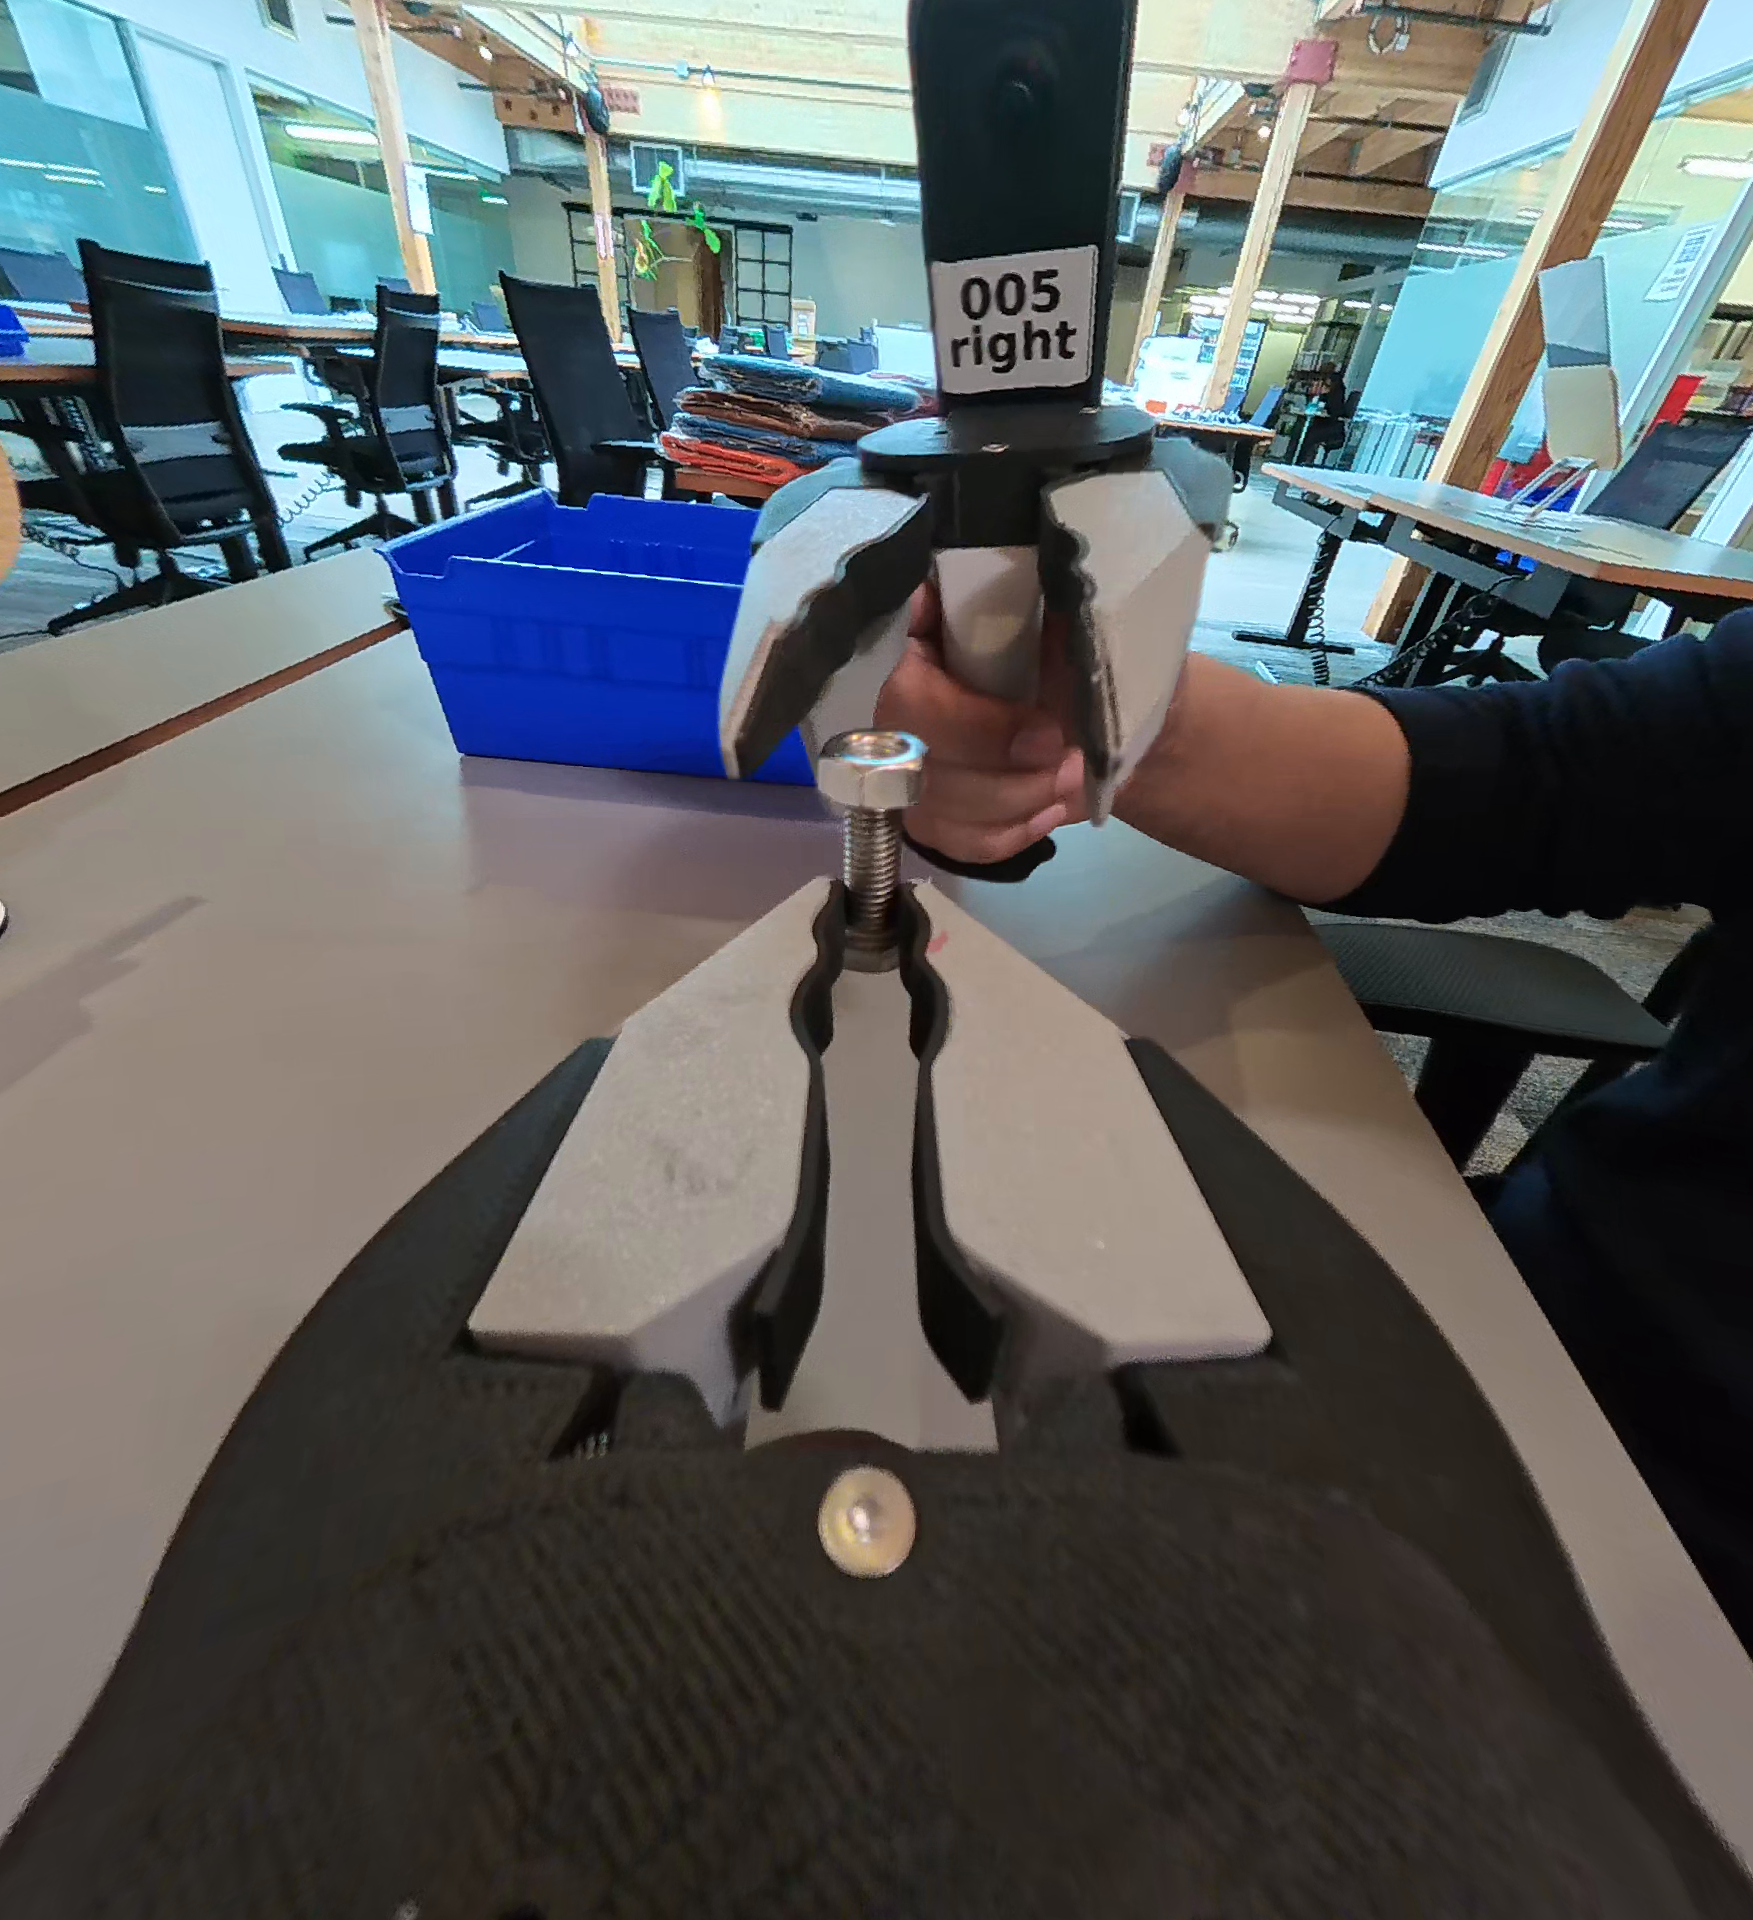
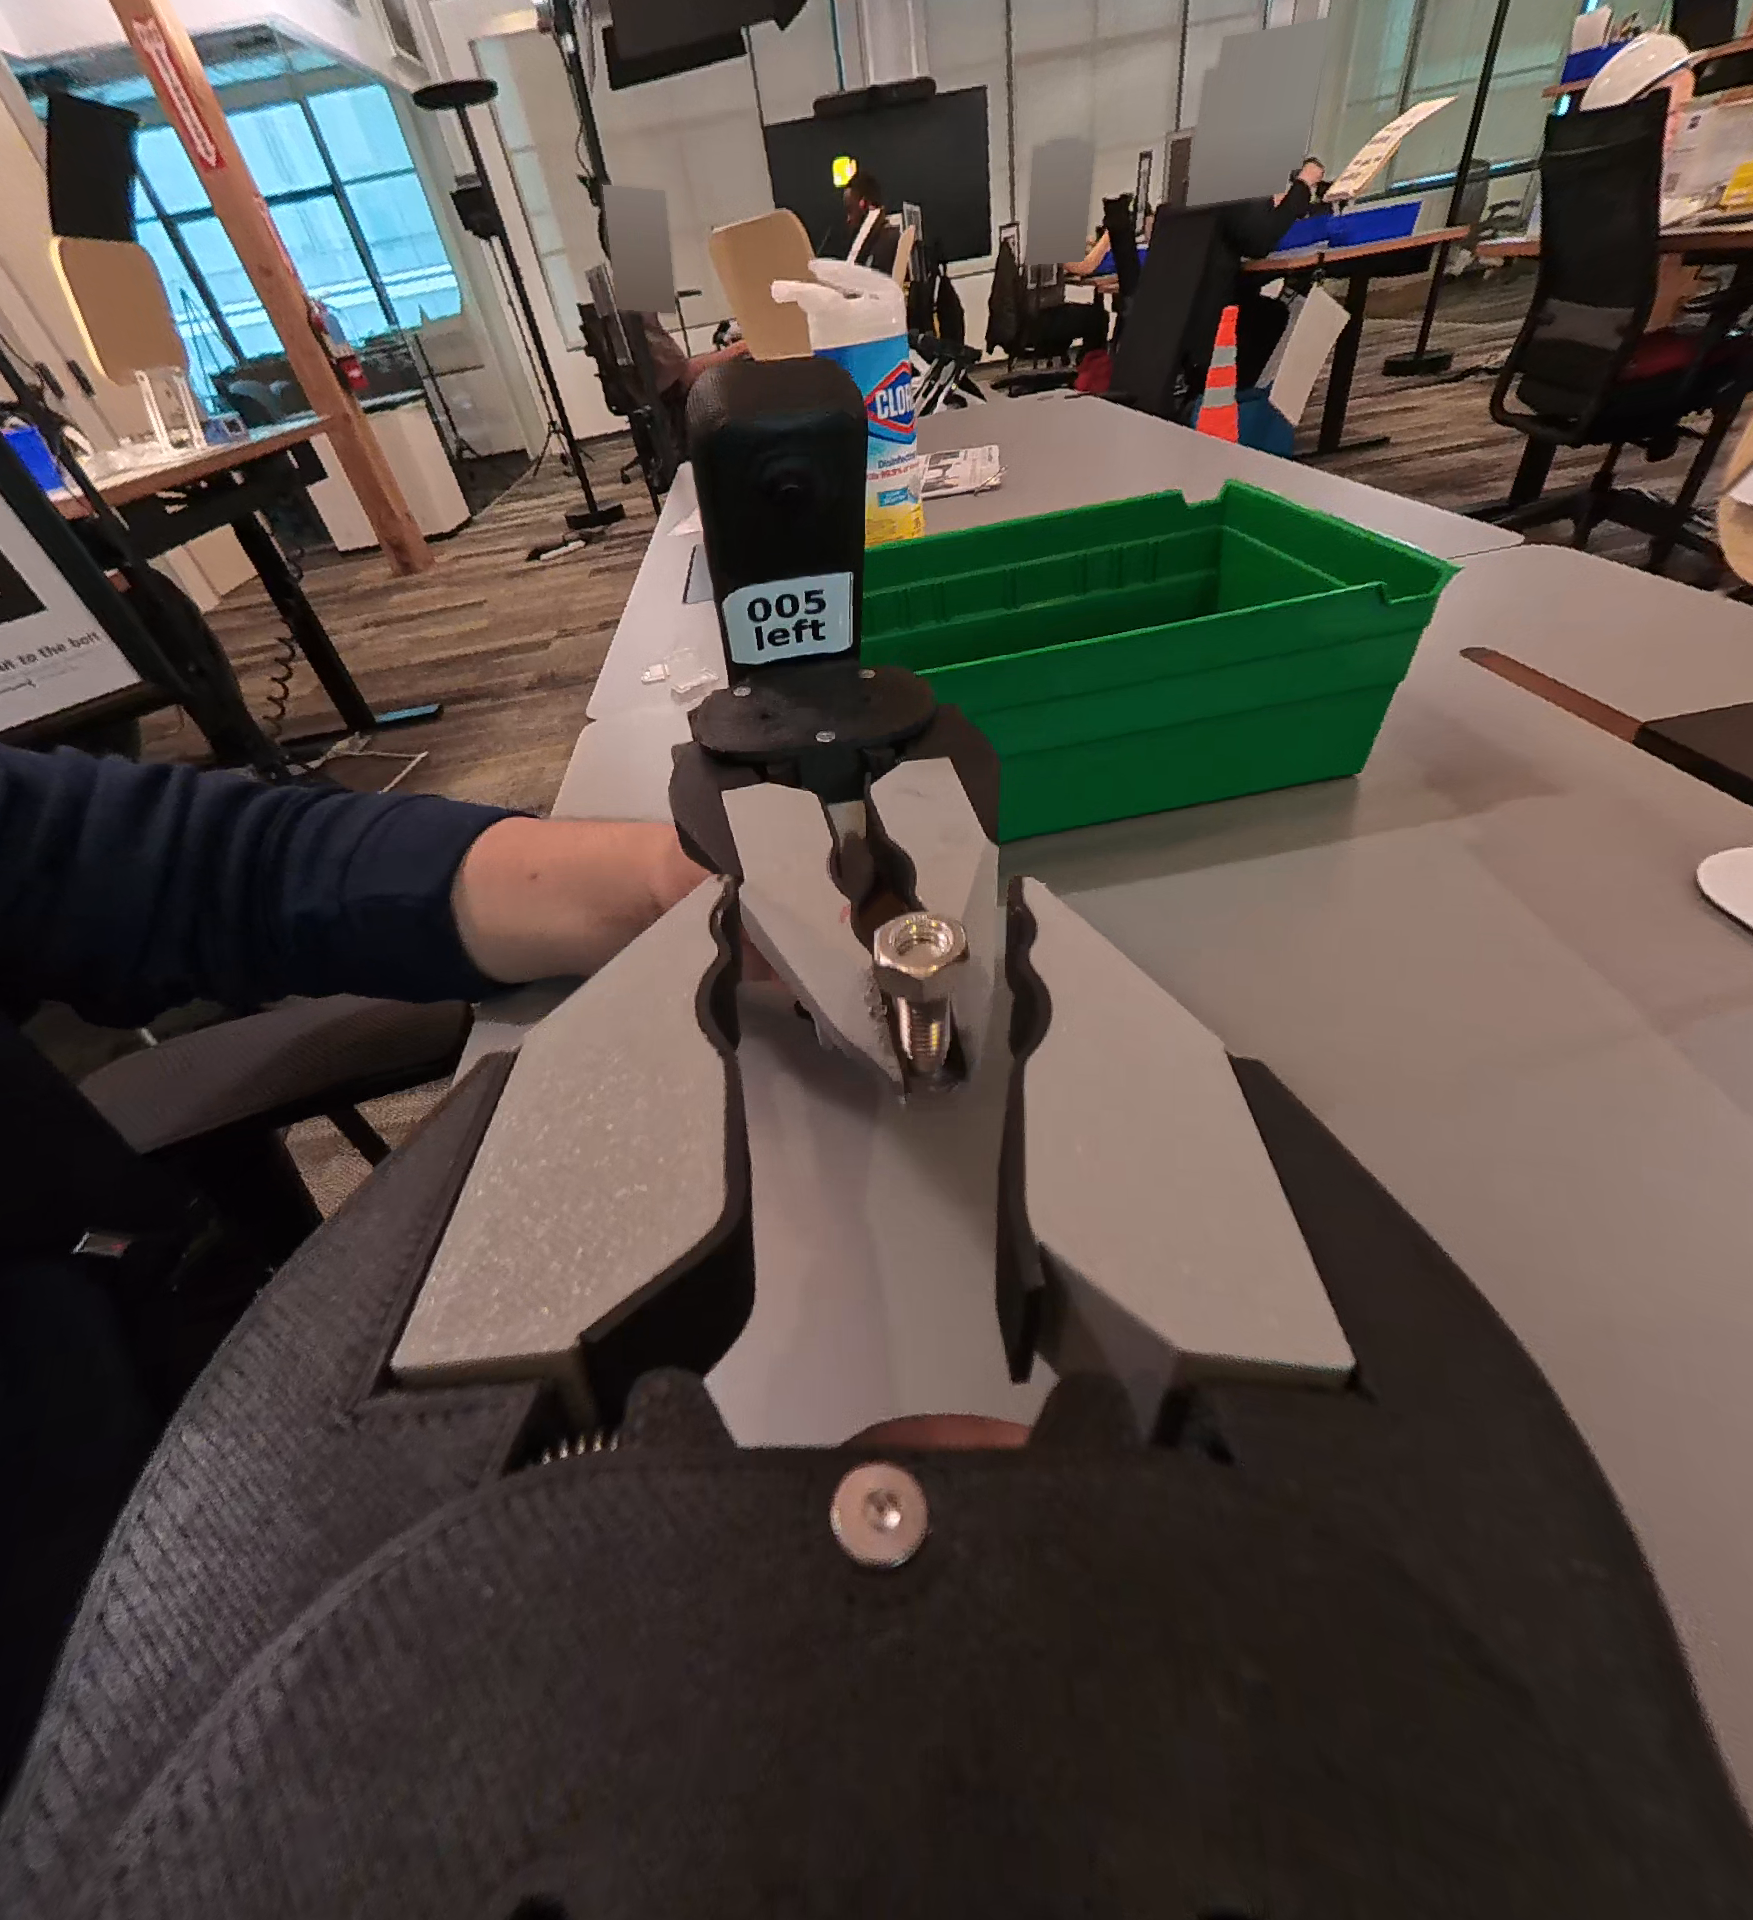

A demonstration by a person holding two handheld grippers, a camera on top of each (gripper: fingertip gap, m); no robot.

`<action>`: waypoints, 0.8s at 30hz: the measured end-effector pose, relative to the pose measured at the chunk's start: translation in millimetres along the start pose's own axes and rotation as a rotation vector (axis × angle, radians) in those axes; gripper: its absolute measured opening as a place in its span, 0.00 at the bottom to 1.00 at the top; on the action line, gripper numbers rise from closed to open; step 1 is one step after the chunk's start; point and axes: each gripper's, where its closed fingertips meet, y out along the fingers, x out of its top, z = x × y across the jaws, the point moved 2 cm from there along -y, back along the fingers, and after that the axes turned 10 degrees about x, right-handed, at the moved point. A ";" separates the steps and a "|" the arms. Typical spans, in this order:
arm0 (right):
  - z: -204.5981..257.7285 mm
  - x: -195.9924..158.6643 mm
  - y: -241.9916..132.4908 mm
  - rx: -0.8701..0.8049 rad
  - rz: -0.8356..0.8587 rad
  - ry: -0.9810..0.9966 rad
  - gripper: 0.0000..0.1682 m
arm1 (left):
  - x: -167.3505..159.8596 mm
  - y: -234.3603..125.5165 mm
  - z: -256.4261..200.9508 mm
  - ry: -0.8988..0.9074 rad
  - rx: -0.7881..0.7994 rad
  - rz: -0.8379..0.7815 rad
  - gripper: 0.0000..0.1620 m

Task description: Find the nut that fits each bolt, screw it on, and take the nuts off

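While the left gripper (image 1: 872, 930) is clamping the lower end of the bolt (image 1: 868, 868) and holding it upright above the grey table (image 1: 352, 935), the right gripper (image 2: 867, 977) is hanging spread wide around the nut (image 1: 870, 767) sitting at the bolt's top, fingers (image 2: 602, 1132) not touching it.

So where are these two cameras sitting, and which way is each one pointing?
Left wrist view: sits behind the left tongs, looking along them at the upright bolt they clamp, the blue bin beyond; a hand and dark sleeve show.
Right wrist view: sits behind the open right tongs, looking the opposite way, toward the green bin; a forearm shows.
Both share: the bolt, its nut, the grey table, and the opposite tongs.
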 end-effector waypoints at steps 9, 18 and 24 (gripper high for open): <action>-5.2 -13.1 -3.0 -0.048 0.023 0.008 0.29 | -3.5 -3.3 15.8 -0.035 0.074 0.030 0.04; -6.2 -11.0 7.7 -0.027 0.000 0.033 0.29 | -2.0 -0.1 9.3 -0.047 0.037 0.017 0.04; -6.6 -4.6 -6.3 -0.061 -0.038 0.013 0.21 | -2.0 -10.2 31.1 -0.112 0.106 0.010 0.04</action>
